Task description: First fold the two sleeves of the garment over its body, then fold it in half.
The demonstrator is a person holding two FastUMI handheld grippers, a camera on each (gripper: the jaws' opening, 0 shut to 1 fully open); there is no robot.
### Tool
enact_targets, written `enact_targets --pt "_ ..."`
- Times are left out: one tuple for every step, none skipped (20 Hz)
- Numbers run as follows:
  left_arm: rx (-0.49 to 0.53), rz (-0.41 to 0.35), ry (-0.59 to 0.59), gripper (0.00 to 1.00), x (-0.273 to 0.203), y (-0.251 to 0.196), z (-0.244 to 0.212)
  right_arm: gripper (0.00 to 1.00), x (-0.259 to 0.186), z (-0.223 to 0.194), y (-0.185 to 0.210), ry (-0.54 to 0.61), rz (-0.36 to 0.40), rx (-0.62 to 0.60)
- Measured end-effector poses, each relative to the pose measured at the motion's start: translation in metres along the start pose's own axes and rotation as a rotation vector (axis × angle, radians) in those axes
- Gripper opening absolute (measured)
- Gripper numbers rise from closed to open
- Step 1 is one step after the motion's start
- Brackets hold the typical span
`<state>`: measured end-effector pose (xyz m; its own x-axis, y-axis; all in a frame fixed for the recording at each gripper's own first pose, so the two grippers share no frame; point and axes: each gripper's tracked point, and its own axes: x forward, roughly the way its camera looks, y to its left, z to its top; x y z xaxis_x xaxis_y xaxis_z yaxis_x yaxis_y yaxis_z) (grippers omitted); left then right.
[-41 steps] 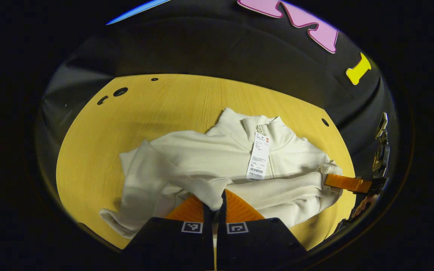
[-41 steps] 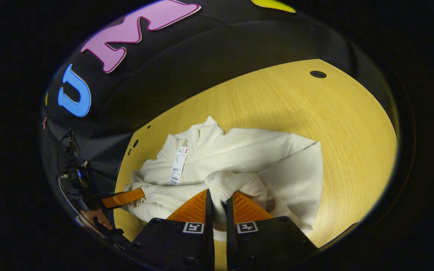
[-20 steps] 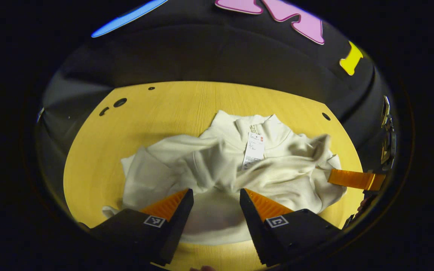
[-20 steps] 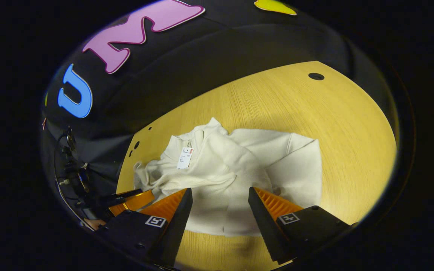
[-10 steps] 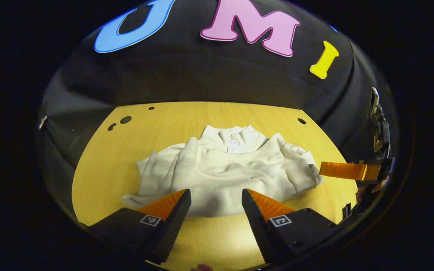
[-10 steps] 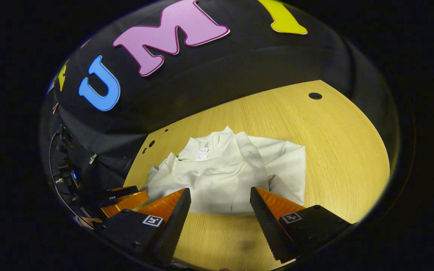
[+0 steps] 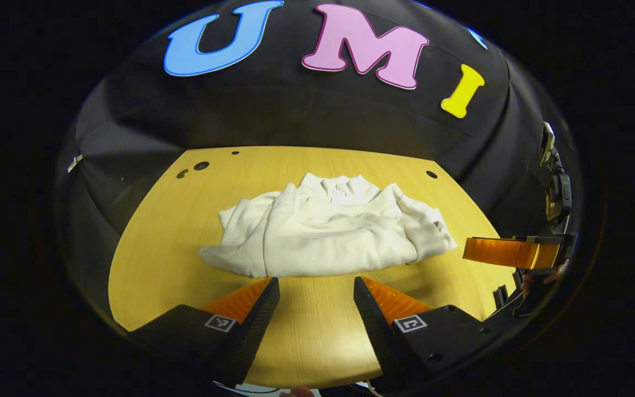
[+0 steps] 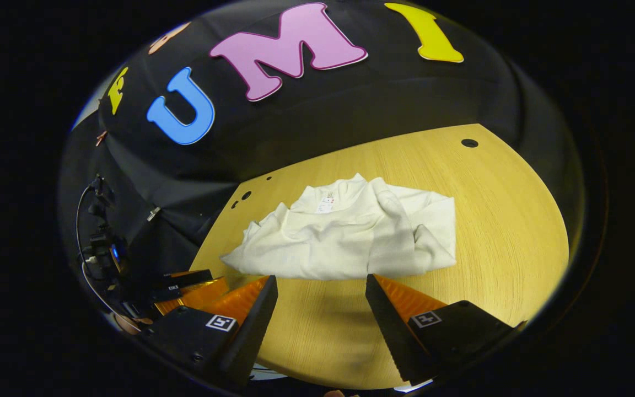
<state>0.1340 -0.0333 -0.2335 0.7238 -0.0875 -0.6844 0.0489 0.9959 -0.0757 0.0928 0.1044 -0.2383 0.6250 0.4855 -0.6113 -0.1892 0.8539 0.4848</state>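
Wooden table (image 7: 306, 331); garment (image 7: 328, 231) folded.

Dim booth, table (image 7: 185, 237) lit from above, sharp centre, strong fisheye bending at edges

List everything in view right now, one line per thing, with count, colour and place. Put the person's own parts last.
garment: one, cream white, folded in a loose bundle mid-table, collar toward the booth wall
tag: one, white, at the garment's collar
table: one, yellow wood grain, with small dark holes near its far edge
left gripper: one, jaws open, off the garment at the near edge
right gripper: one, jaws open, off the garment at the near edge
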Motion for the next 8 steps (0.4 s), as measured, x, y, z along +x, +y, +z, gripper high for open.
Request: enact_targets --pt "-0.008 0.001 0.002 0.89 -0.003 0.001 -0.005 0.98 -0.003 -0.003 0.002 -0.004 -0.003 -0.015" --pt "-0.012 0.008 0.001 0.88 -0.007 0.002 -0.007 0.98 -0.004 -0.006 0.004 -0.007 -0.005 -0.036" --pt "-0.013 0.012 -0.002 0.89 -0.011 0.003 -0.011 0.98 -0.007 -0.013 0.004 -0.004 -0.008 -0.065" --pt "-0.009 0.021 -0.004 0.89 -0.014 0.005 -0.013 0.98 -0.008 -0.02 0.005 0.006 -0.011 -0.09" --pt "-0.006 0.032 -0.004 0.89 -0.017 0.008 -0.017 0.98 -0.011 -0.028 0.007 0.019 -0.013 -0.107" --pt "-0.008 0.035 0.002 0.89 -0.018 0.008 -0.022 0.99 -0.012 -0.036 0.009 0.031 -0.008 -0.112" --pt "-0.011 0.032 0.011 0.88 -0.02 0.006 -0.027 0.99 -0.013 -0.043 0.011 0.043 -0.006 -0.117" --pt "-0.009 0.03 0.021 0.89 -0.02 0.004 -0.03 0.99 -0.012 -0.049 0.01 0.061 -0.008 -0.132"
